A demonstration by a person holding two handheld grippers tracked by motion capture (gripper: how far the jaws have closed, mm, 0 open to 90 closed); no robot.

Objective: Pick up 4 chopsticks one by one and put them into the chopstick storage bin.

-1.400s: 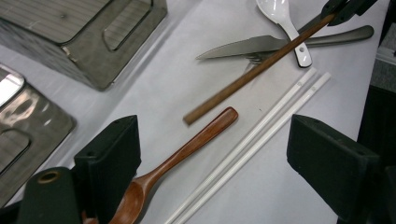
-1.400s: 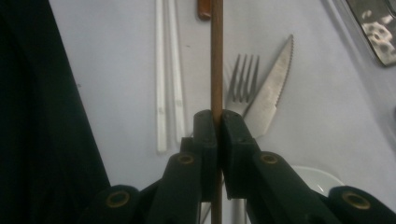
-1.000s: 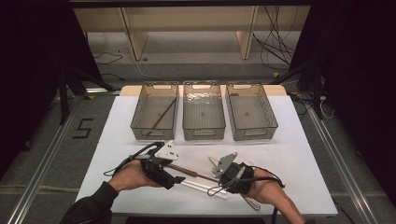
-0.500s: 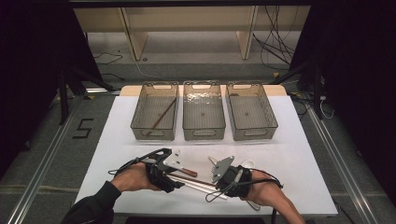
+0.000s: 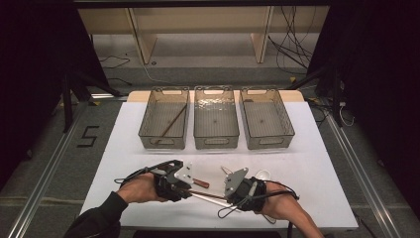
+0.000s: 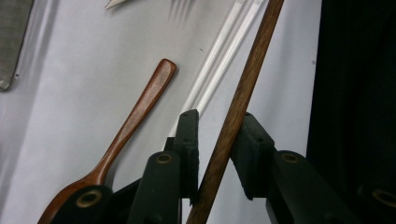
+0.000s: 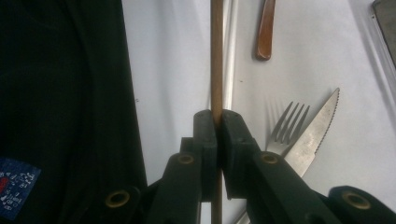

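Two hand-held grippers meet over the near part of the white worktop (image 5: 317,148). The right gripper (image 7: 217,122) has its jaws pressed together on a brown wooden chopstick (image 7: 216,56), which runs straight up between the pads and beyond them, just above the worktop. The far stretch of the same chopstick (image 6: 243,88) passes slantwise between the jaws of the left gripper (image 6: 219,135); these have just been closing, one pad appears to touch the stick while a narrow gap remains at the other, so the stick is not yet pinched. In the high view the left gripper (image 5: 185,186) and the right gripper (image 5: 229,196) point toward each other, the chopstick (image 5: 205,196) bridging them.

Lying on the worktop beside the stick: a pair of white chopsticks (image 6: 219,60), a brown wooden spoon (image 6: 135,116), a metal fork (image 7: 285,128) and a serrated knife (image 7: 315,133), the last two just beside the right gripper. Three clear bins stand in a row farther back; the left bin (image 5: 148,124) holds another brown stick (image 5: 171,123).
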